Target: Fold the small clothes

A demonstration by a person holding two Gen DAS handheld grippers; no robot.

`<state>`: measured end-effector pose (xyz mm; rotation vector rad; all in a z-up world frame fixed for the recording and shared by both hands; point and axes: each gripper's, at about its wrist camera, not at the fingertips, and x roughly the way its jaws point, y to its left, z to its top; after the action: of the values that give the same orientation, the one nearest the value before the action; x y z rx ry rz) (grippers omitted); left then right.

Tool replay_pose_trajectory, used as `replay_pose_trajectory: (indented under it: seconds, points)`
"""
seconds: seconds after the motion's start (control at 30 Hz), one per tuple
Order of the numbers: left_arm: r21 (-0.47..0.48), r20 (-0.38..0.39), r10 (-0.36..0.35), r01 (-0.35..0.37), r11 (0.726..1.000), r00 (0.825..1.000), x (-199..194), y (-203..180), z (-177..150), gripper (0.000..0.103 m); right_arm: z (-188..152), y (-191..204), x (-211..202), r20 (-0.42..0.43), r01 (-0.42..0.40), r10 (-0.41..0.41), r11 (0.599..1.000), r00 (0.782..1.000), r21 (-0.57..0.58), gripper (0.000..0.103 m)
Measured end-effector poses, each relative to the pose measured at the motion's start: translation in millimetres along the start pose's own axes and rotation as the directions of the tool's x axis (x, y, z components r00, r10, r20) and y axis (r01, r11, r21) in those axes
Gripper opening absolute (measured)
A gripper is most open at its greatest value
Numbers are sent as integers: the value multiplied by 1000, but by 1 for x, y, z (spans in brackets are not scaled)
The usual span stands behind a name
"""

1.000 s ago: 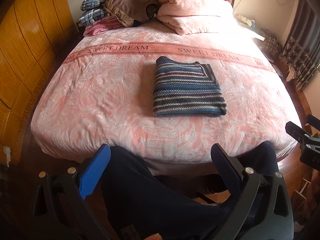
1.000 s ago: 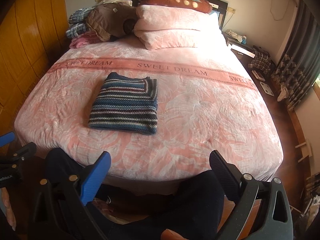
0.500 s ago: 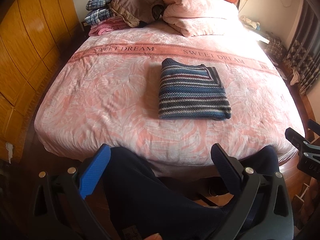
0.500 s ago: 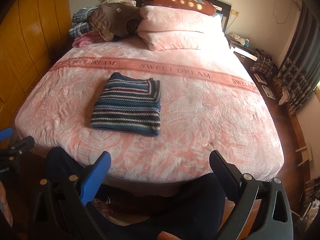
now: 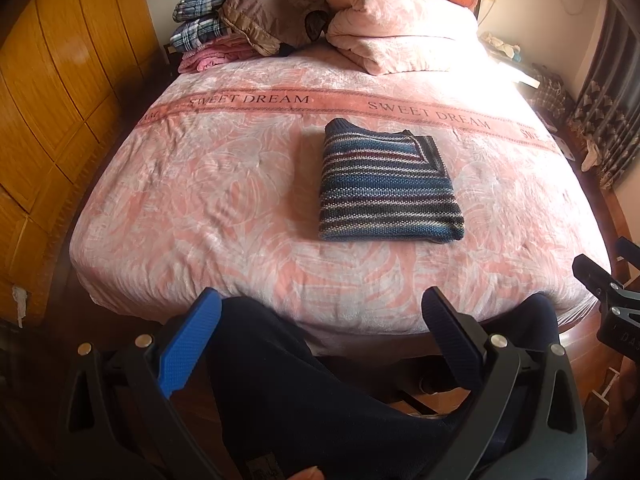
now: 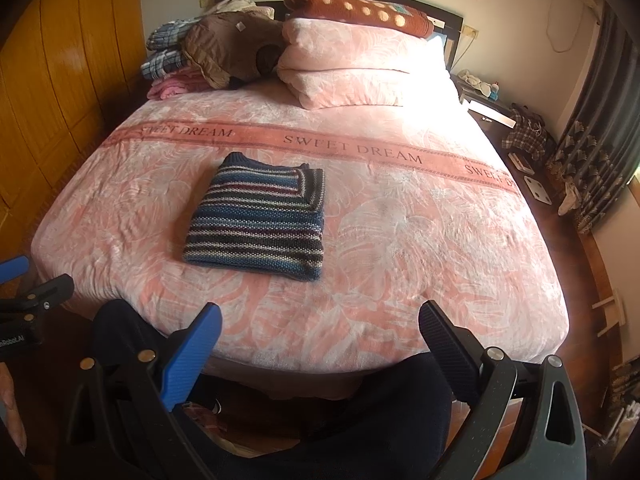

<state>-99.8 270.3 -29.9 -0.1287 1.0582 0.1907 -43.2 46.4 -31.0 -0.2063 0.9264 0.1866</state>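
A striped blue, grey and maroon knit sweater [image 5: 386, 186] [image 6: 260, 222] lies folded into a neat rectangle on the pink bedspread [image 5: 224, 200] [image 6: 420, 240], near the middle of the bed. My left gripper [image 5: 320, 322] hangs open over the person's dark trouser legs, off the foot of the bed and well short of the sweater. My right gripper [image 6: 320, 332] is also open with nothing between its fingers, held back from the bed edge. Each gripper shows at the edge of the other's view.
A pile of clothes [image 5: 240, 28] [image 6: 200, 56] and stacked pink pillows [image 5: 400, 36] [image 6: 352, 68] sit at the headboard. A wooden wardrobe [image 5: 52, 100] lines the left side. A nightstand [image 6: 492, 112] and curtains [image 6: 600, 140] stand on the right.
Both grippers have drifted slightly, so the bed and sweater sit a little lower and further right in view. The sweater has not moved and both grippers stay open.
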Motion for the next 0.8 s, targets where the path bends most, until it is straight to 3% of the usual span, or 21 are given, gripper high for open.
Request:
replay_pose_trajectory:
  seconds: [0.8]
  points:
    - [0,2,-10,10,1000,1000,0,-3,2,100,7,7,1,10,-14,14,1000,1000,-22,99]
